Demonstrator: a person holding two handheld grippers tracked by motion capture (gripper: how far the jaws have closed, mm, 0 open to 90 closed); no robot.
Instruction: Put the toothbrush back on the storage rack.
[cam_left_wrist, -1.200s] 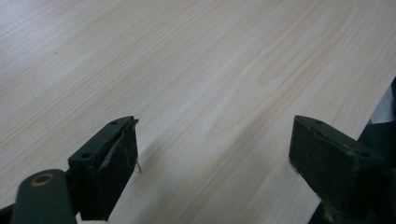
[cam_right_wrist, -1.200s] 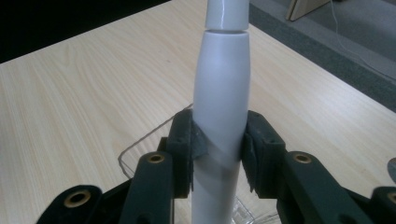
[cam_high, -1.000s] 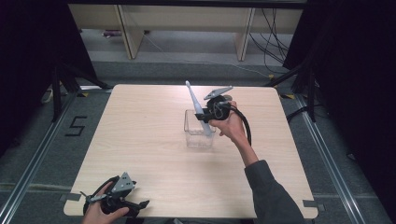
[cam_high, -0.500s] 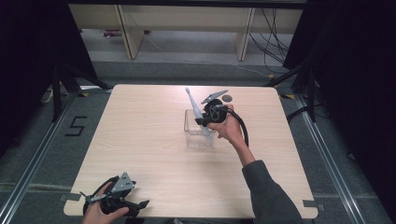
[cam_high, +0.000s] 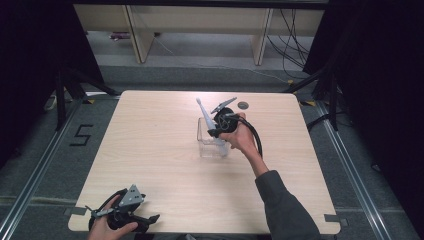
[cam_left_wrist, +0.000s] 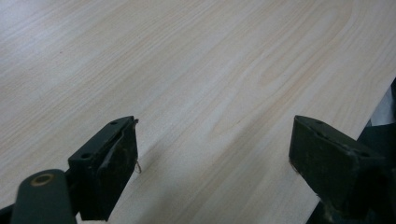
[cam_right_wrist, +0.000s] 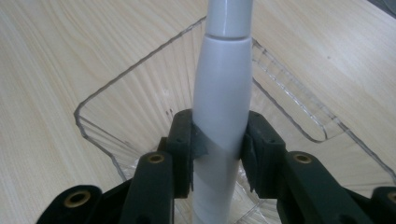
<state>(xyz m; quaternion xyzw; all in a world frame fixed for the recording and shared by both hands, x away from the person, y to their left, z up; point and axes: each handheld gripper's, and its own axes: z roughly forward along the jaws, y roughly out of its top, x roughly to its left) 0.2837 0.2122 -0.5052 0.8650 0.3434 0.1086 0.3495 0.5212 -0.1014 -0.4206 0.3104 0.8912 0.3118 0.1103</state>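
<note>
Toothbrush (cam_high: 212, 131) clamped at its white handle by right gripper (cam_high: 220, 123), lower now than a second ago, base sunk into clear bin (cam_high: 204, 145) rather than held above it. Leaning up and left out of bin, head past bin's far rim. Bin near centre of counter (cam_high: 150, 145). Left gripper (cam_high: 131, 216) well apart from bin at counter's near edge, unmoved, jaws spread wide over bare wood, holding nothing.

grey floor (cam_high: 150, 70); pale wooden shelving (cam_high: 200, 20) behind
</note>
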